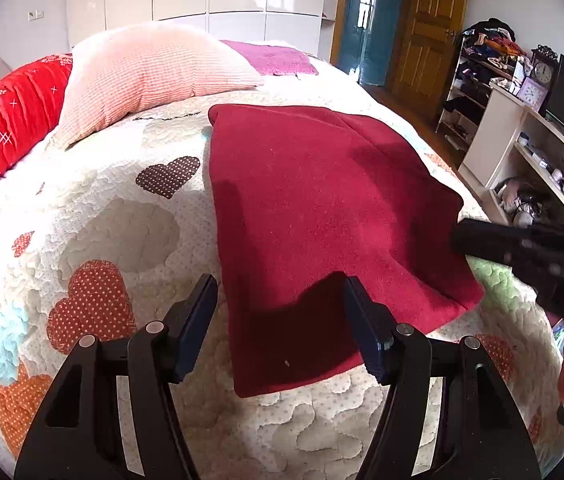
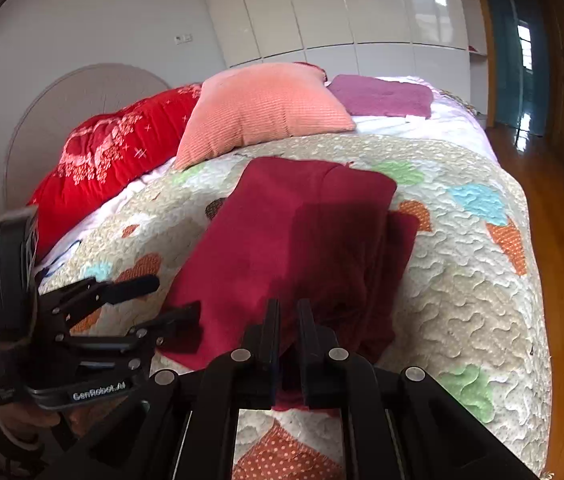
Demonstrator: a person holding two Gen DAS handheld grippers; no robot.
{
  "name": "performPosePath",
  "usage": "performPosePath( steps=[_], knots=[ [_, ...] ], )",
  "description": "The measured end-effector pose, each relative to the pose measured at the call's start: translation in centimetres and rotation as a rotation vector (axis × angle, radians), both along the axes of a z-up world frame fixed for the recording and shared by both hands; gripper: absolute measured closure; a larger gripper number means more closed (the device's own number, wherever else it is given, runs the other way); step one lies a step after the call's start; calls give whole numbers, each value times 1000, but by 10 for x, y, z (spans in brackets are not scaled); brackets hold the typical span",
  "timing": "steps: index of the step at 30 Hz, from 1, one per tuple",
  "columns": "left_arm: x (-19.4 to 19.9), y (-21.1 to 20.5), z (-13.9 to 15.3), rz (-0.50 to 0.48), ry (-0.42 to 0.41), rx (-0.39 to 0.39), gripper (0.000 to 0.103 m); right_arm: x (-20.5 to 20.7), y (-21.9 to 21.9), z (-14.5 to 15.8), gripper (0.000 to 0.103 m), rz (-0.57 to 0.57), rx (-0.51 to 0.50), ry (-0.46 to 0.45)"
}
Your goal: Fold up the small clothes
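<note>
A dark red garment (image 1: 313, 208) lies partly folded on the heart-patterned quilt (image 1: 94, 216); it also shows in the right wrist view (image 2: 282, 232). My left gripper (image 1: 278, 320) is open, its jaws wide apart over the garment's near left corner, holding nothing; it also shows in the right wrist view (image 2: 170, 300). My right gripper (image 2: 287, 332) has its jaws nearly closed at the garment's near edge, red cloth showing between them. It appears in the left wrist view (image 1: 521, 248) at the garment's right edge.
A pink cushion (image 1: 154, 76), a red pillow (image 1: 6, 120) and a folded purple cloth (image 1: 274, 58) lie at the far end of the bed. Shelves (image 1: 521, 160) and a wooden door (image 1: 429, 24) stand to the right. Wooden floor (image 2: 561, 240) borders the bed.
</note>
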State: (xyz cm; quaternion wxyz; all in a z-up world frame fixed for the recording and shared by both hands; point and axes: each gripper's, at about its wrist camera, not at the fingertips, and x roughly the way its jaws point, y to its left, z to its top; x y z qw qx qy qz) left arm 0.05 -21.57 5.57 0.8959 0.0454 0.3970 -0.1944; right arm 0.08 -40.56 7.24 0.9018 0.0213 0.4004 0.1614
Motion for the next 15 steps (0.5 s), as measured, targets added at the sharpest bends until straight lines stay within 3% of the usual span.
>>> performPosePath(
  steps=[2, 3, 6, 9, 15],
  knots=[
    [3, -2, -6, 4, 15, 13, 38, 0, 0, -23, 96, -44, -119, 14],
    [4, -3, -8, 4, 22, 17, 38, 0, -6, -31, 95, -68, -132, 16],
    [2, -2, -8, 1, 17, 27, 38, -2, -30, -30, 94, -112, 34, 40],
    [3, -1, -2, 8, -2, 44, 38, -8, -30, -10, 93, -116, 54, -7],
    [16, 4, 13, 41, -26, 3, 38, 2, -13, 24, 83, -90, 103, -133]
  ],
)
